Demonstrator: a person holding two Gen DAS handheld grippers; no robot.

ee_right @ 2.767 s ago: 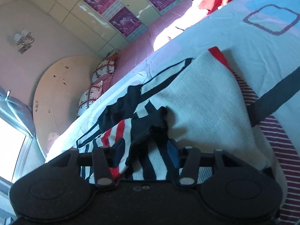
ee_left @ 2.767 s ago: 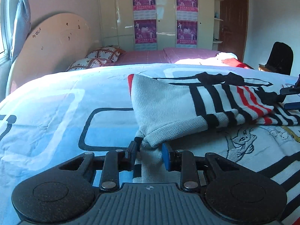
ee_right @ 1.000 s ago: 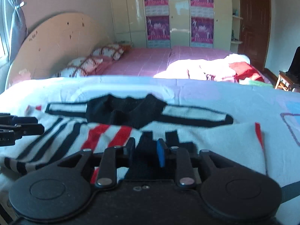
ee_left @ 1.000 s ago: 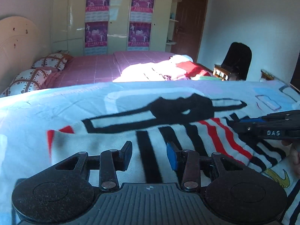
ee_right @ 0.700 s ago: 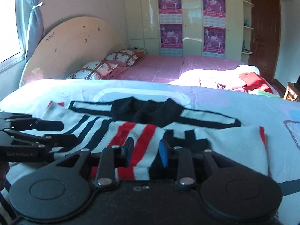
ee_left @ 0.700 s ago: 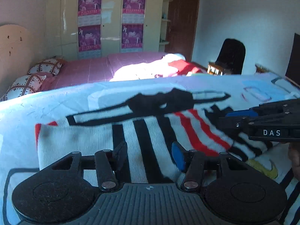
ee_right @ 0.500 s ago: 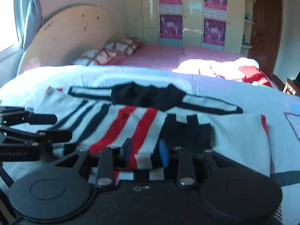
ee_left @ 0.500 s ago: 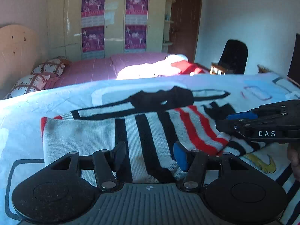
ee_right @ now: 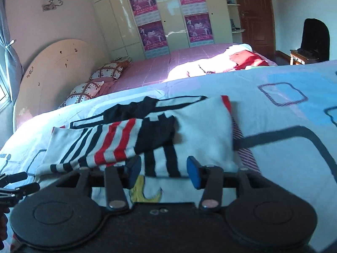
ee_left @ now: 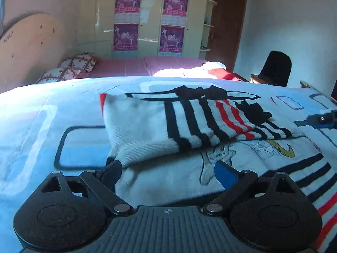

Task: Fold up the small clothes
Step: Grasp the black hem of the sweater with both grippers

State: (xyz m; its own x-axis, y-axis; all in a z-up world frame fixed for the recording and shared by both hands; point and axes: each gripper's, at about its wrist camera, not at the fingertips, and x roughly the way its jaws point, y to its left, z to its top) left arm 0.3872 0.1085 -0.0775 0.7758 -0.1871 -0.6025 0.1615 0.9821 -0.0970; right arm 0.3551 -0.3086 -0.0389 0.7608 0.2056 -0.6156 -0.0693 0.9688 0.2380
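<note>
Both grippers empty. Left gripper (ee_left: 168,168) has its fingers spread wide, nothing between them; it hovers just short of the near edge of the sweater (ee_left: 179,122). Right gripper (ee_right: 162,170) is also spread apart, holding nothing, its tips just at the near edge of the folded part.

The sweater is a small striped knit, white with black and red bands. It lies on the blue patterned bedspread (ee_left: 52,113). The sleeves look folded in across the body. The lower part with the cartoon print (ee_left: 219,158) lies flat toward me, under my left fingers. So I judge one fold down and the next one not yet started.

Risks from here, as I see them:
- The knit is soft and thick. If I pinch only the top layer at the edge, the folded sleeve may drag open and undo the fold.
- If I pinch too deep I could catch the bedspread as well and pull it up with the cloth.
- The two grippers sit at different angles. Lifting unevenly would skew the fold line and leave a crooked bundle.
- In the right wrist view the sleeve cuff (ee_right: 105,156) lies touching or just beside the right gripper's left finger; I cannot tell which. Closing there could snag the cuff by accident.
</note>
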